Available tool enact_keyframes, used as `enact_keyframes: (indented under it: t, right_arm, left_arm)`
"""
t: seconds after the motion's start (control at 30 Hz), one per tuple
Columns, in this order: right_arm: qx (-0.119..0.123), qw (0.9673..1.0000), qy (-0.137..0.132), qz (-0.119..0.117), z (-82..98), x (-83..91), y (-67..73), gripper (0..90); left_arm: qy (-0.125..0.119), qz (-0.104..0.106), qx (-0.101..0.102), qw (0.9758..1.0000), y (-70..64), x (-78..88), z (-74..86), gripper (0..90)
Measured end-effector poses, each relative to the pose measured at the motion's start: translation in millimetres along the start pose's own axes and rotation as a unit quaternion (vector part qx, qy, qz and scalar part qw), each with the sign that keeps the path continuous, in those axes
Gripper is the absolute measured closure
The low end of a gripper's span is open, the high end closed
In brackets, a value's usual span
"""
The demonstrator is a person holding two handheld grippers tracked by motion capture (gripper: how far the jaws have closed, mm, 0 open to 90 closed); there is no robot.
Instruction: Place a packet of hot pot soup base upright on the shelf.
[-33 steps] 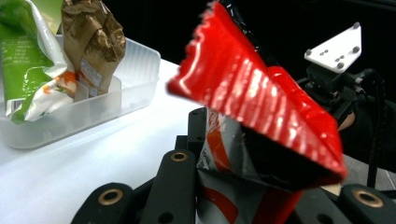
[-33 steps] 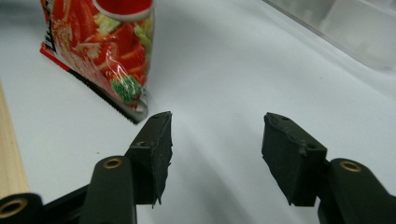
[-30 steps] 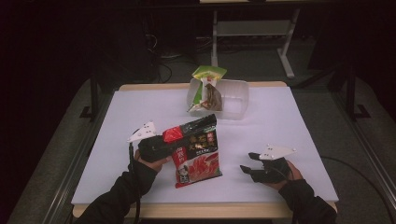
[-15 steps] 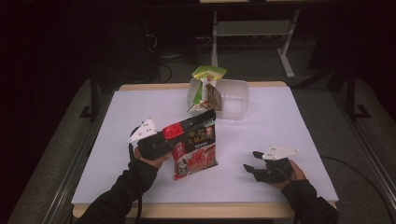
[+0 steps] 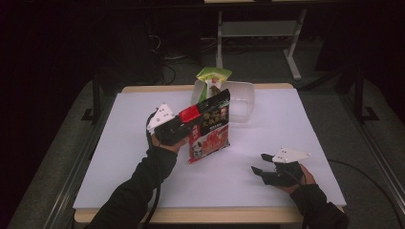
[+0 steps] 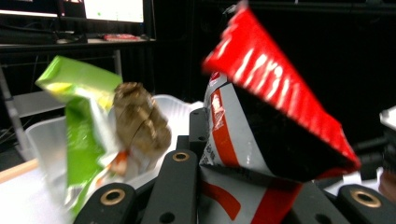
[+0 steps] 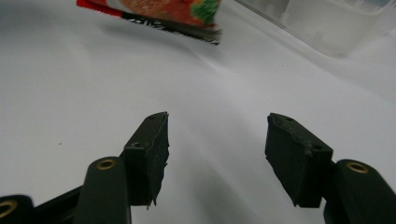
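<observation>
Left gripper point(image 5: 187, 125): raised off the table, its jaws clamped on the left edge of the red-and-black snack bag — the grey plate on top tilts toward the left.
Snack bag point(image 5: 210, 127): hanging upright in the air, near the middle of the table, just in front of the tub; from the left gripper view its red top edge point(image 6: 275, 79) rises above the jaws.
Tub point(image 5: 243, 98): clear plastic, at the far middle of the white table point(image 5: 119, 157).
Green packet point(image 5: 211, 78): standing in the tub's left side, a brown crumpled part showing beside it.
Right gripper point(image 5: 265, 164): low over the near right of the table — jaws spread wide, nothing between them.
</observation>
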State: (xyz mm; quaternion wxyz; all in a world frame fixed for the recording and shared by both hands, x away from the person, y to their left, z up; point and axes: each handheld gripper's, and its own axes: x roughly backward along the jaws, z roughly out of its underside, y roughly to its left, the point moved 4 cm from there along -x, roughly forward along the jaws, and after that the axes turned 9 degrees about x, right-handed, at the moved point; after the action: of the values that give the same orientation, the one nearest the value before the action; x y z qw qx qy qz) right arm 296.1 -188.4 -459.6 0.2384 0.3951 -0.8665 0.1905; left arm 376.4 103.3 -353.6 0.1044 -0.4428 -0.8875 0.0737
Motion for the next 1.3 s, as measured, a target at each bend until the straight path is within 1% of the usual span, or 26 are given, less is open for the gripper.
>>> enact_keyframes:
  t: [0.03,0.2,0.23,0.3,0.37,0.43,0.47,0.5,0.53,0.57,0.6,0.67,0.7,0.73,0.9,0.97,1.0,1.03,1.07,1.1,1.17,1.23,1.27,1.3]
  right_arm:
    - [-0.003,1.0,-0.001,0.0,0.3,0.5,-0.5,38.9]
    - [-0.009,0.9999,-0.006,0.001,1.4,2.6,-2.0,39.0]
    - [-0.008,0.9999,-0.006,0.001,1.5,2.7,-2.2,39.1]
    - [-0.009,0.9999,-0.008,0.0,1.7,2.9,-2.3,39.1]
    - [-0.008,0.9999,-0.008,0.0,1.5,3.2,-1.9,39.0]
    - [-0.008,0.9999,-0.009,-0.001,1.4,3.5,-1.5,39.1]
    - [-0.008,0.9999,-0.009,-0.001,1.4,3.5,-1.3,39.1]
    - [-0.008,0.9999,-0.009,-0.002,1.5,3.7,-1.2,39.1]
    - [-0.008,0.9999,-0.009,-0.002,1.6,4.0,-1.2,39.1]
    - [-0.008,0.9999,-0.011,-0.001,1.8,4.1,-1.5,39.1]
    - [-0.01,0.9999,-0.011,-0.002,2.1,4.1,-1.8,39.1]
    - [-0.012,0.9998,-0.012,-0.004,3.0,4.1,-2.1,39.1]
    - [-0.013,0.9998,-0.012,-0.004,3.6,4.0,-2.4,39.1]
    - [-0.013,0.9999,-0.01,-0.003,4.3,3.9,-2.8,39.2]
    - [-0.017,0.9998,-0.012,-0.005,5.4,3.6,-2.7,40.1]
    - [-0.017,0.9997,-0.012,-0.009,5.8,3.1,-1.8,40.9]
    - [-0.018,0.9997,-0.013,-0.013,6.0,2.3,-1.0,41.1]
    - [-0.021,0.9996,-0.013,-0.016,6.2,1.4,-0.1,41.4]
    - [-0.022,0.9995,-0.011,-0.018,6.2,0.4,0.8,41.4]
    - [-0.017,0.9996,-0.009,-0.019,6.1,-0.3,1.8,41.3]
    - [-0.017,0.9995,-0.01,-0.024,5.8,-0.8,4.3,41.4]
    - [-0.013,0.9995,-0.008,-0.028,6.2,-1.2,6.3,41.4]
    - [-0.012,0.9995,-0.007,-0.029,6.7,-1.3,7.0,41.4]
    - [-0.014,0.9994,-0.005,-0.03,7.1,-1.5,7.6,41.4]
  left_arm:
    - [-0.002,-0.004,-0.007,1.0,-1.5,-5.0,-1.8,81.5]
    - [-0.021,-0.019,0.005,0.9996,-0.8,-29.0,-12.4,81.4]
    - [-0.024,-0.026,0.004,0.9994,-0.9,-33.9,-14.8,81.4]
    - [-0.028,-0.031,0.0,0.9991,-0.2,-43.5,-19.9,81.4]
    - [-0.034,-0.039,0.004,0.9987,1.4,-53.4,-25.3,81.4]
    - [-0.04,-0.052,0.003,0.9978,2.7,-62.8,-30.8,81.3]
    - [-0.043,-0.053,0.001,0.9977,2.8,-67.7,-33.3,81.3]
    - [-0.043,-0.061,-0.006,0.9972,3.1,-72.6,-35.6,81.3]
    - [-0.047,-0.064,-0.002,0.9968,3.3,-77.5,-37.4,81.3]
    - [-0.045,-0.065,-0.003,0.9968,3.8,-82.7,-39.0,81.3]
    - [-0.045,-0.073,-0.007,0.9963,4.4,-87.7,-40.6,81.3]
    - [-0.048,-0.08,-0.003,0.9956,5.4,-98.2,-43.9,81.4]
    - [-0.047,-0.085,-0.01,0.9952,5.9,-103.4,-45.9,81.4]
    - [-0.049,-0.087,-0.012,0.9949,7.1,-108.6,-47.7,81.3]
    - [-0.052,-0.1,-0.001,0.9936,11.2,-132.2,-51.2,81.3]
    - [-0.053,-0.112,-0.007,0.9922,11.2,-140.4,-51.7,81.3]
    - [-0.057,-0.116,-0.004,0.9916,11.3,-144.2,-51.6,81.3]
    - [-0.058,-0.125,-0.009,0.9904,11.4,-148.1,-52.0,81.3]
    - [-0.06,-0.128,-0.009,0.99,11.6,-151.7,-52.0,81.3]
    - [-0.062,-0.13,-0.009,0.9895,11.8,-155.2,-52.3,81.3]
    - [-0.063,-0.14,-0.012,0.988,12.6,-160.2,-53.7,81.3]
    - [-0.071,-0.153,-0.011,0.9856,13.3,-163.9,-54.9,81.2]
    - [-0.075,-0.161,-0.011,0.984,13.5,-165.2,-55.2,81.2]
    - [-0.078,-0.165,-0.012,0.9831,13.0,-166.8,-54.7,81.2]
